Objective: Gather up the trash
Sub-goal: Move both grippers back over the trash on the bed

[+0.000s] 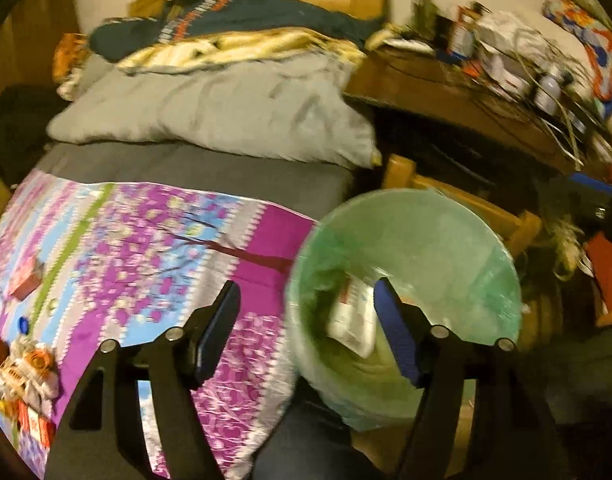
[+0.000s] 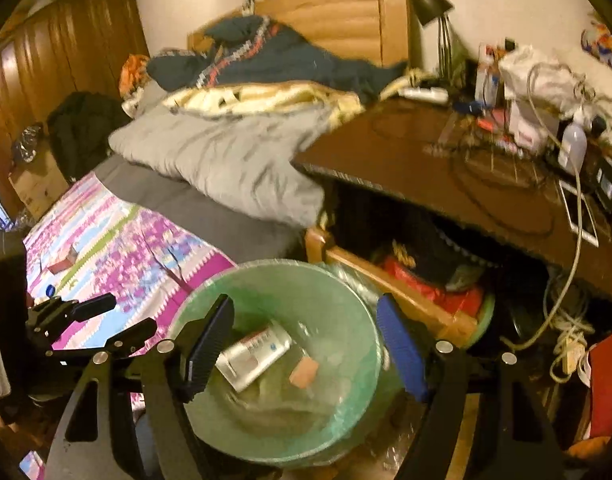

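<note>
Both claws gape wide with nothing between their fingers. The right claw [image 2: 306, 344] frames the green-lined bin [image 2: 345, 292] at lower centre, where a white carton [image 2: 252, 354] lies flat, long axis running lower left to upper right. Only the left claw's [image 1: 306, 332] view shows the wrapper pile [image 1: 24, 376] on the bed [image 1: 146, 240], lower left.

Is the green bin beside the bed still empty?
No, the bin already holds a white carton and a small pink scrap lying on its liner.
</note>
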